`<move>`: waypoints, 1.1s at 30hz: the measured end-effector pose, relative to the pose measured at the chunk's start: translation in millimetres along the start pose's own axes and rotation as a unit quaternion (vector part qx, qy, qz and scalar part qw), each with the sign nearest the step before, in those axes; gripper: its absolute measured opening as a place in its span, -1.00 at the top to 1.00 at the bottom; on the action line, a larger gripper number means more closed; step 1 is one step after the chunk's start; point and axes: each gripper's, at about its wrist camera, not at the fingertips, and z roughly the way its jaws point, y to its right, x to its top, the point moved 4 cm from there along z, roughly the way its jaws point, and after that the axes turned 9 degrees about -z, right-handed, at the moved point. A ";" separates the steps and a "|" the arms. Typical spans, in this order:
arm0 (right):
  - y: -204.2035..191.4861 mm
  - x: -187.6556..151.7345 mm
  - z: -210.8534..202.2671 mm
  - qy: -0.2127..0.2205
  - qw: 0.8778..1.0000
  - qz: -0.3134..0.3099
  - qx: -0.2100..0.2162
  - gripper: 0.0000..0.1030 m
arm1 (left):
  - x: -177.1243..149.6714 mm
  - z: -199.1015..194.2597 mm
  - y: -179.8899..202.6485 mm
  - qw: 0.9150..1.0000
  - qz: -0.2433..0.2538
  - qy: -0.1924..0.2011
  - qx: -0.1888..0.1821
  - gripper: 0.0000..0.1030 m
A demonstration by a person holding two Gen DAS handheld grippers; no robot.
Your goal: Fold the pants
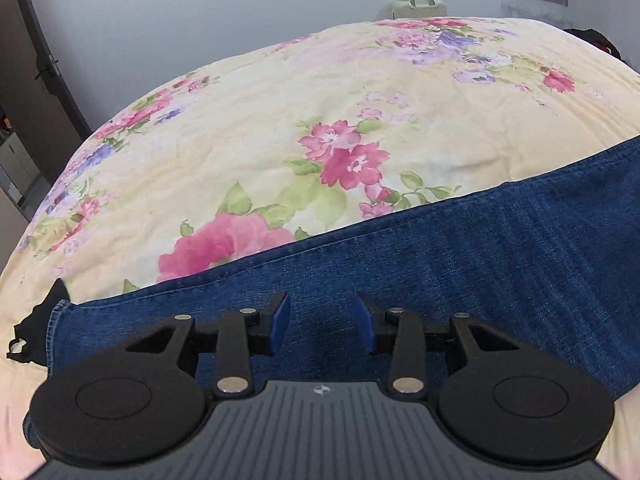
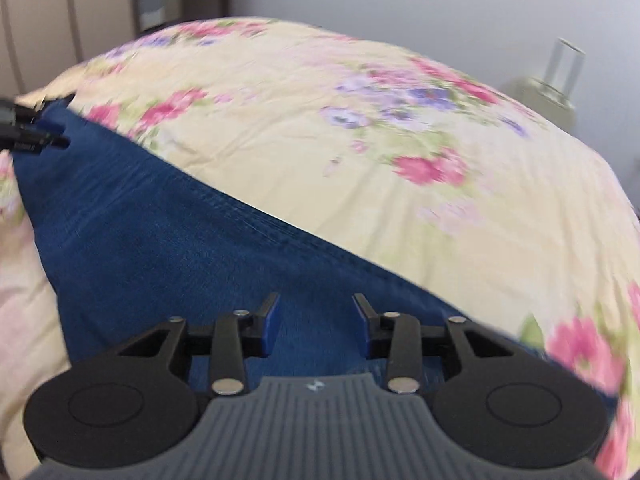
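Note:
Blue denim pants [image 1: 460,248] lie flat on a floral bedspread [image 1: 320,100], running from lower left to right in the left wrist view. My left gripper [image 1: 323,322] is open, its blue pads just above the denim near the hem end [image 1: 60,320]. In the right wrist view the pants [image 2: 180,240] run from upper left to lower right. My right gripper [image 2: 316,320] is open over the denim and holds nothing. The left gripper's tips [image 2: 40,132] show at the pants' far left end.
A dark garment [image 1: 36,328] lies beside the pants' hem at the bed's left edge. A beige suitcase [image 1: 416,6] stands beyond the bed against the wall; it also shows in the right wrist view [image 2: 548,92]. A dark item [image 1: 596,42] sits at the bed's far right.

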 end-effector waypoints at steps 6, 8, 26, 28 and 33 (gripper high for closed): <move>-0.8 26.9 80.3 -0.041 0.993 -0.093 0.055 -0.12 | -4.0 14.0 0.1 1.000 0.005 -0.008 -0.001 0.13; -3.2 29.9 99.5 -0.048 0.990 -0.116 0.065 -0.26 | -5.9 15.8 -0.2 1.000 0.002 -0.006 -0.002 0.13; -1.5 39.0 96.9 -0.040 0.987 -0.151 -0.028 1.00 | -4.9 17.2 -1.2 0.999 -0.018 0.007 0.042 0.13; 4.2 36.6 112.2 -0.058 0.990 -0.127 -0.027 1.00 | -6.6 23.8 -4.1 0.998 -0.021 -0.006 0.053 0.13; 24.6 28.9 113.8 -0.053 0.998 -0.029 -0.008 0.34 | -8.4 25.5 -13.7 0.996 -0.023 -0.017 0.084 0.11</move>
